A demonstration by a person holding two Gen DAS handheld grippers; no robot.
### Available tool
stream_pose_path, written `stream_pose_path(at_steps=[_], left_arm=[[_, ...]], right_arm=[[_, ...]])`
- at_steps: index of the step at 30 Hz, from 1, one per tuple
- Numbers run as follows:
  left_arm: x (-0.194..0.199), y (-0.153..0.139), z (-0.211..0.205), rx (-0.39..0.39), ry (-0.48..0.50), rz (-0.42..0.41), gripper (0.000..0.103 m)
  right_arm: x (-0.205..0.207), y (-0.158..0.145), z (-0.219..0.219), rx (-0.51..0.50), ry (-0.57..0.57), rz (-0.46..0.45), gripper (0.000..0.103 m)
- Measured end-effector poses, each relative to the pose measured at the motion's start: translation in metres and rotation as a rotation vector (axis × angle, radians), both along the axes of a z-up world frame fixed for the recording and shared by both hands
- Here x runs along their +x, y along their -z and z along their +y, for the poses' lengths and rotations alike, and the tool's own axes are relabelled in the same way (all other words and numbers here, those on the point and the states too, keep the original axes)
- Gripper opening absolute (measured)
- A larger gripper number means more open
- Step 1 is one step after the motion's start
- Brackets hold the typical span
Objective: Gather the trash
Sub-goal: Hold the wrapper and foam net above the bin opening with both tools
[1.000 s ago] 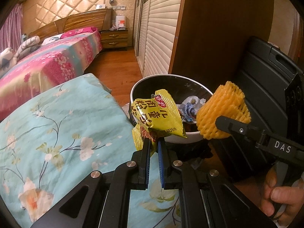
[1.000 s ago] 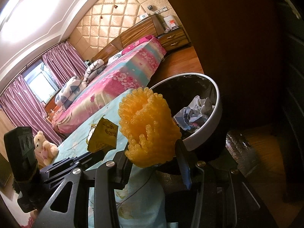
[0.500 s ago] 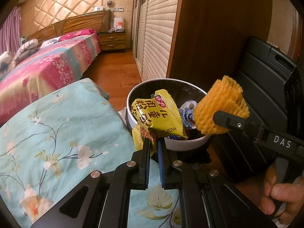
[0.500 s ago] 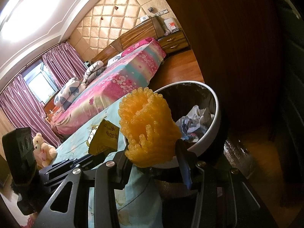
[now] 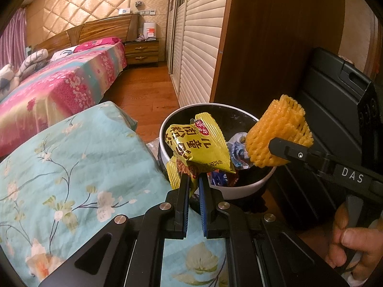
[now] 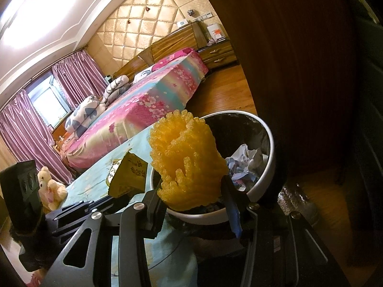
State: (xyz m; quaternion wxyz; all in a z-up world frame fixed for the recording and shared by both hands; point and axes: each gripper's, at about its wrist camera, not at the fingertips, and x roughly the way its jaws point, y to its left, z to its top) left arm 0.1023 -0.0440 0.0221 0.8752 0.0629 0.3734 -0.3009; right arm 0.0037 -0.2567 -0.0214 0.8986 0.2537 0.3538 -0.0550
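Observation:
My left gripper (image 5: 193, 179) is shut on a yellow snack bag (image 5: 199, 147) and holds it over the near rim of the white trash bin (image 5: 241, 190). My right gripper (image 6: 192, 187) is shut on an orange foam fruit net (image 6: 186, 157) and holds it above the bin (image 6: 268, 165). The net also shows in the left wrist view (image 5: 278, 135), at the bin's right rim. The bin has a black liner and crumpled paper (image 5: 237, 149) inside. The yellow bag shows in the right wrist view (image 6: 128, 175), left of the net.
A teal floral bedspread (image 5: 71, 167) lies left of the bin. A dark wooden cabinet (image 5: 268, 35) and a black case (image 5: 335, 100) stand behind and right of it. A pink bed (image 5: 55, 91) and wood floor (image 5: 146, 95) lie beyond.
Both grippers have edged closer to the bin, still holding the bag and the net. The bin looks lower and nearer in both views.

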Motion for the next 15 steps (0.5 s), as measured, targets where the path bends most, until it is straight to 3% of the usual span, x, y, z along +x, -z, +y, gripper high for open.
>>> stream_pose_path(at_steps=[15], left_arm=[[0.0077,0.0031,-0.0074,0.010,0.009,0.007,0.007]], right_arm=[[0.0066,-0.0003,-0.0030,-0.013,-0.005,0.022,0.045]])
